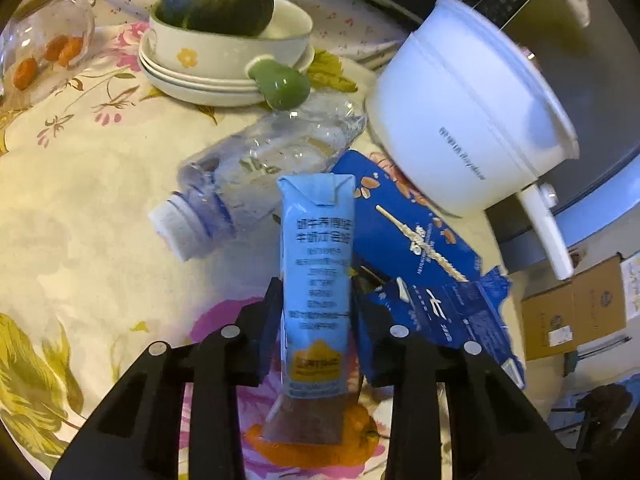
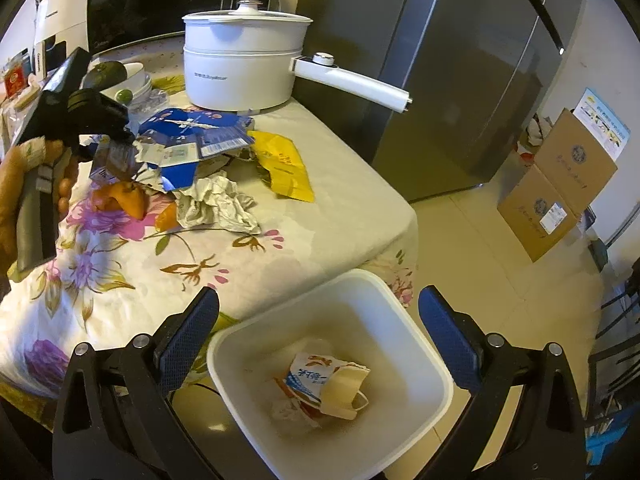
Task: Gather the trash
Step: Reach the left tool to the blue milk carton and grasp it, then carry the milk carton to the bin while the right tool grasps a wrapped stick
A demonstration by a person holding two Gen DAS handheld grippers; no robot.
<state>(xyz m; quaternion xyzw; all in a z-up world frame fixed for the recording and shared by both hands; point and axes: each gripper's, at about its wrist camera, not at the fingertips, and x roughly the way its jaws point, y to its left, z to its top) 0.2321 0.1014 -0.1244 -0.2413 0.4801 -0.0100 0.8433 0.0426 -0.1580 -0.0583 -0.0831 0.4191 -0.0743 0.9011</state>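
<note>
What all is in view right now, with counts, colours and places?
milk carton: one, light blue, between the left gripper's fingers
plastic bottle: one, clear, lying on the table
torn box: one, dark blue, beside the carton
electric pot: one, white, table's far side
yellow wrapper: one, near the pot
crumpled paper: one, white, mid-table
trash bin: one, white, on the floor, some trash inside
cardboard boxes: two, brown, on the floor
left gripper: closed on the carton
right gripper: open, above the bin
</note>
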